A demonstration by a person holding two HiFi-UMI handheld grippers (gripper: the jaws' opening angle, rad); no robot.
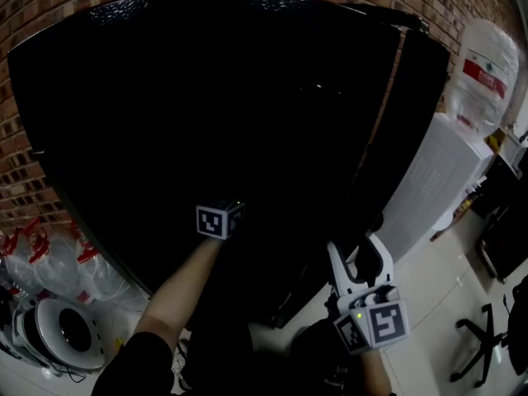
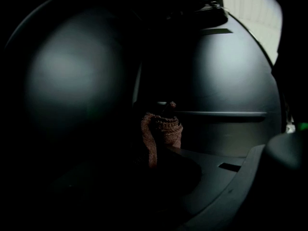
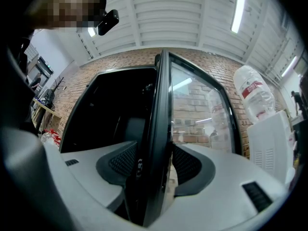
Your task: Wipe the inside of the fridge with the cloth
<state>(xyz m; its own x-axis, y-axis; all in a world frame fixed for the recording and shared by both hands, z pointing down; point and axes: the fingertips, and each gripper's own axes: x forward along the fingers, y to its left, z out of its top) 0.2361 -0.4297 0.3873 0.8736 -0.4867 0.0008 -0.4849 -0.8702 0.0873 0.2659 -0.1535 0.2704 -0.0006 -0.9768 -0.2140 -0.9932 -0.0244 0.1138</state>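
While the left gripper [image 2: 165, 129], pressed shut on a bunched brown cloth [image 2: 153, 134], reaches into the dark fridge [image 1: 206, 97] near a wall ledge [image 2: 221, 113], the right gripper [image 3: 154, 165] pinches the glass door's edge [image 3: 161, 105], which could swing onto the arm [image 1: 177, 295] if that pinch slips, or the cloth might snag the ledge.

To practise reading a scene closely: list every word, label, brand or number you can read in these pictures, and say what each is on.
No text can be read.
Water bottle: its red label carries white print, too small and blurred to read.
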